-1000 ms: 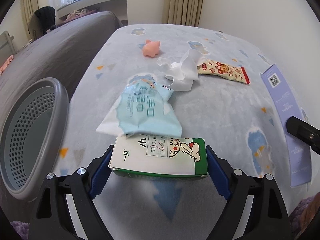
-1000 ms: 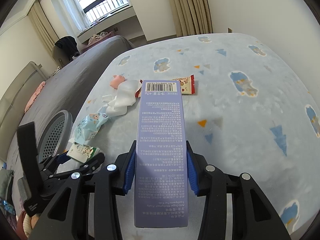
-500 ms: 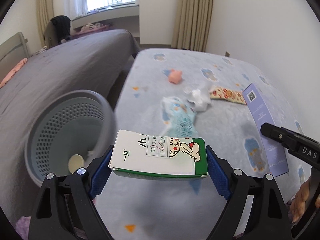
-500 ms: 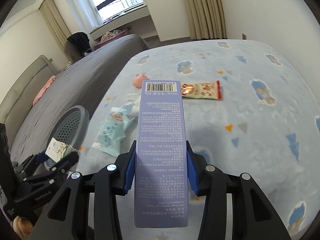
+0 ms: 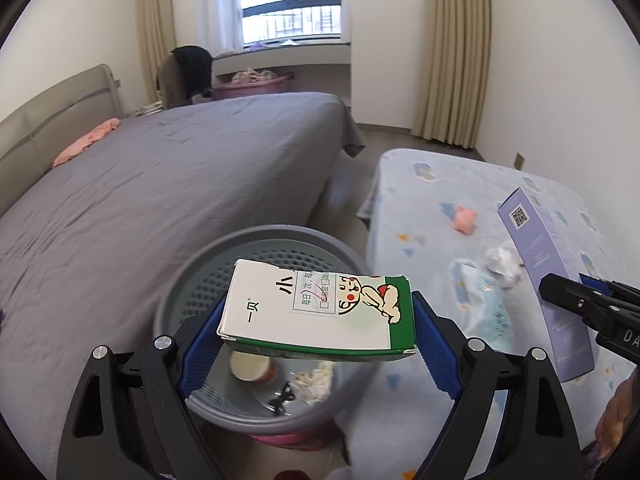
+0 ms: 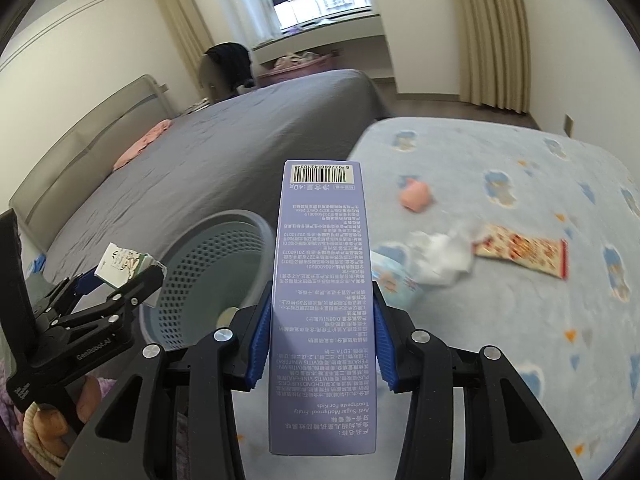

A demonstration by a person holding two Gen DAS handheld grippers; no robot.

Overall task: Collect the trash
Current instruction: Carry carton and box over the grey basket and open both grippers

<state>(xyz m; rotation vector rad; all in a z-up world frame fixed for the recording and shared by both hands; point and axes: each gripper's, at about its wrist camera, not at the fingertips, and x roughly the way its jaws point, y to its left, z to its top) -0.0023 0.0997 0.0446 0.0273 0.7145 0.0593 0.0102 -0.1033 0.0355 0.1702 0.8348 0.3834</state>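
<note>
a home bedroom: grey bed [image 5: 160, 200], headboard [image 5: 56, 116], curtained window [image 5: 292, 0].

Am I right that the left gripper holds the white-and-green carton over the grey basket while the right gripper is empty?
Not quite. The right gripper is not empty: its fingers clamp a purple toothpaste box, as the right wrist view shows. The rest holds: the left gripper holds the white-and-green carton over the grey basket.

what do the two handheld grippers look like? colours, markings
Both the left gripper and right gripper are matte black plastic with angular, cut-out linkage arms, silver round pivot screws and ribbed blue pads. White "GenRobot.AI" lettering marks the left gripper's body in the right wrist view. No cables or sleeves are visible.
</note>
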